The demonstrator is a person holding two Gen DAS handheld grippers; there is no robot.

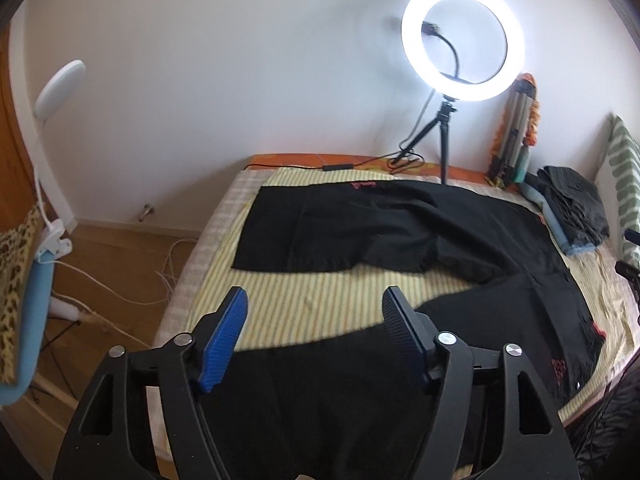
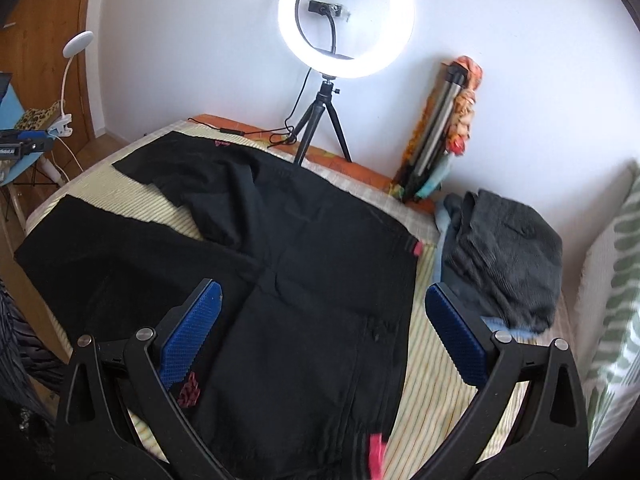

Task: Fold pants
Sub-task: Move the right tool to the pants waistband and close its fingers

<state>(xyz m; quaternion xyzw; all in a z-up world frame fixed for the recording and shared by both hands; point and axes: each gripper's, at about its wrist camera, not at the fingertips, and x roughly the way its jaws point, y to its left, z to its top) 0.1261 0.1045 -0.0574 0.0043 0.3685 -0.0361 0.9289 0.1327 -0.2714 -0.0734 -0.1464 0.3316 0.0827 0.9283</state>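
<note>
Pants, black and wide-legged with small red markings, lie spread flat across my bed, legs splayed apart toward its left edge and the waist toward the right. I judge this the start of the first fold: bringing one leg over the other. To do it well I would pinch the near leg's hem and the waist edge together, lift only enough to clear, and lay seam on seam so nothing bunches at the crotch.

My left gripper hangs over the near leg, jaws apart with nothing between them. My right gripper hovers above the seat, jaws wide and empty too.

Beneath is a yellow-striped cotton sheet, soft, so cloth may drag. A white wall backs the bed, a lit ring light on a black tripod stands at its far edge, and a pile of dark grey folded clothes sits to the right.
</note>
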